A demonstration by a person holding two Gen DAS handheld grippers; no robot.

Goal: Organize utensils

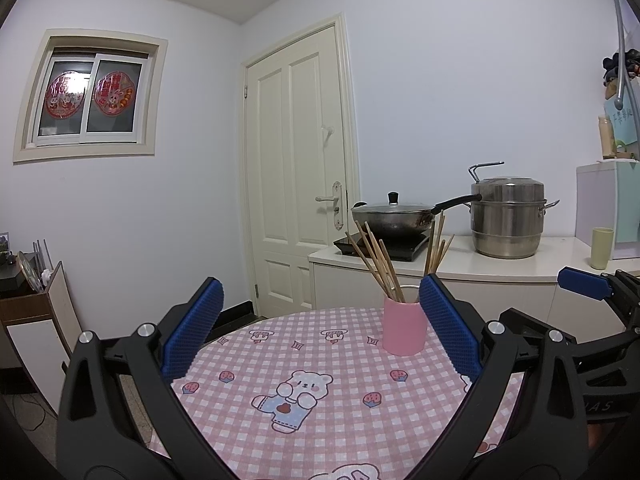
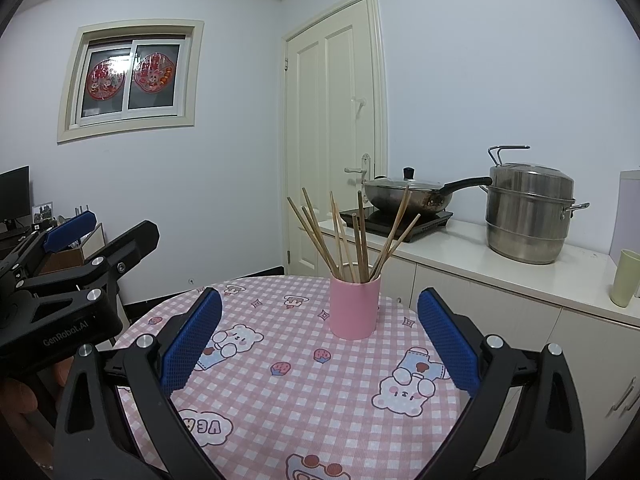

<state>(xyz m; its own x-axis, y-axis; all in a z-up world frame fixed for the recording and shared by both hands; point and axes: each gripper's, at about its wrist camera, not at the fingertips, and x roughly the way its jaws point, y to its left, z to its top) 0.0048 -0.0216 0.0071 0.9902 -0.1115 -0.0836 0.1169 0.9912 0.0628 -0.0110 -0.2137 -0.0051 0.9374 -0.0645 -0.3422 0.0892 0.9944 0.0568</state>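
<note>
Chopsticks [image 2: 352, 236] standing fanned out in pink cup [image 2: 354, 306], upright toward far side of round checked tablecloth [image 2: 304, 392] (pink, bear print). Left gripper [image 1: 320, 328] spread wide, holding nothing, cup just beside its right finger. Right gripper [image 2: 320, 336] likewise wide, empty, short of cup

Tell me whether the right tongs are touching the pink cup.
Apart. The right wrist view shows the right tongs wide open, with checked cloth visible between each blue pad and the pink cup.
</note>
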